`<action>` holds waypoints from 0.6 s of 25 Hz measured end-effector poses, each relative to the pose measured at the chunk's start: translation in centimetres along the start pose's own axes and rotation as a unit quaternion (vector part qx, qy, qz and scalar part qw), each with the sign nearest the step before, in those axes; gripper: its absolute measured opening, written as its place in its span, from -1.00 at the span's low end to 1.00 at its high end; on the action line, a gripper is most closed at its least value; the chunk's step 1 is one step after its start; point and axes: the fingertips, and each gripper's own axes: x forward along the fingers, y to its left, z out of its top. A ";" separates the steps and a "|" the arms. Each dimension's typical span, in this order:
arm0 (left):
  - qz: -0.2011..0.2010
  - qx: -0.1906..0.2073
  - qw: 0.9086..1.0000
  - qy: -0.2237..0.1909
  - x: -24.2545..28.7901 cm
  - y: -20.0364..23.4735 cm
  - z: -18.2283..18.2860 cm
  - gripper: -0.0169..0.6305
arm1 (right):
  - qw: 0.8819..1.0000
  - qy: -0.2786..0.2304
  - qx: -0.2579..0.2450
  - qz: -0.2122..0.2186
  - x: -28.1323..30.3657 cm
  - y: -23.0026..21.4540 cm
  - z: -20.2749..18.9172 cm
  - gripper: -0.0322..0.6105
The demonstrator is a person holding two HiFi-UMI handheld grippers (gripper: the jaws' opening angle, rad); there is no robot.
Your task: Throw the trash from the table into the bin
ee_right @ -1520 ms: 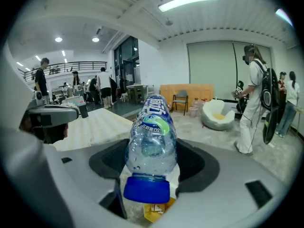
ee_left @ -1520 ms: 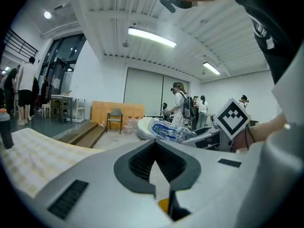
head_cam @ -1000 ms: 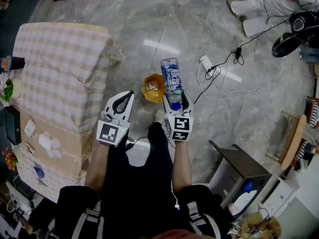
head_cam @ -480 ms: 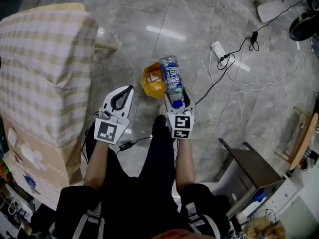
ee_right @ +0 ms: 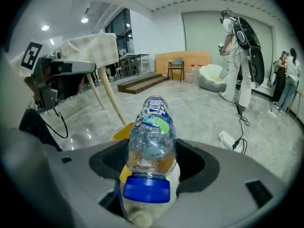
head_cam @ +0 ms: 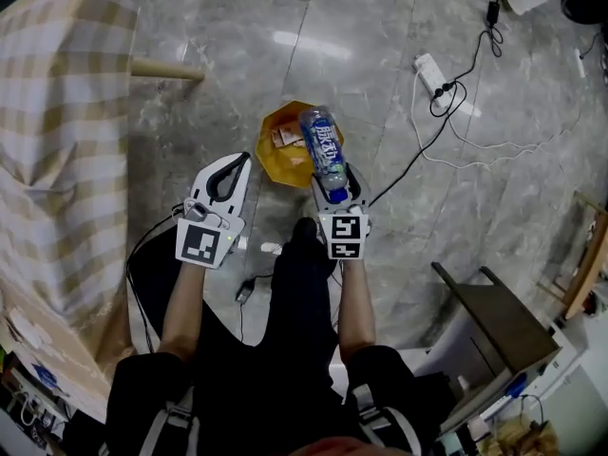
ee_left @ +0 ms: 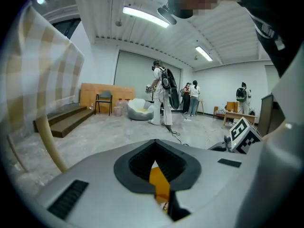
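Grey floor point(head_cam: 399, 217) has slid by: the orange bin point(head_cam: 274, 160) is closer, right under the bottle point(head_cam: 323, 150) pinched by the right gripper point(head_cam: 334, 186). Left gripper point(head_cam: 233, 165) is pressed together, empty. Dropping looks next.

White left hand-held gripper point(head_cam: 235, 161) and right hand-held gripper point(head_cam: 337, 175), black-and-white marker cubes point(head_cam: 202, 244), black clothing point(head_cam: 285, 350)

Floor point(head_cam: 237, 27): glossy grey marble tile. Checked-cloth table point(head_cam: 57, 112) left of left gripper point(head_cam: 230, 166); white power strip point(head_cam: 432, 72) ahead-right of right gripper point(head_cam: 334, 175); dark side table point(head_cam: 503, 316) behind-right of it. Far ahead of jaws: white walls point(ee_left: 97, 61), ceiling strip lights point(ee_left: 145, 17), wooden steps point(ee_left: 66, 120), chair point(ee_left: 104, 101)
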 end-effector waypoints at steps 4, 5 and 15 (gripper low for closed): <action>-0.002 0.008 1.000 0.002 0.9 0.1 -3.2 -0.94 | 1.000 0.004 -0.003 0.006 2.3 0.2 -3.0 0.10; -0.001 0.009 1.000 0.003 1.0 0.1 -3.9 -0.94 | 1.000 0.005 -0.004 0.007 2.9 0.2 -3.6 0.10; 0.012 0.004 1.000 0.008 0.6 1.2 -6.6 -0.94 | 1.000 0.021 -0.013 0.010 5.6 0.6 -6.0 0.11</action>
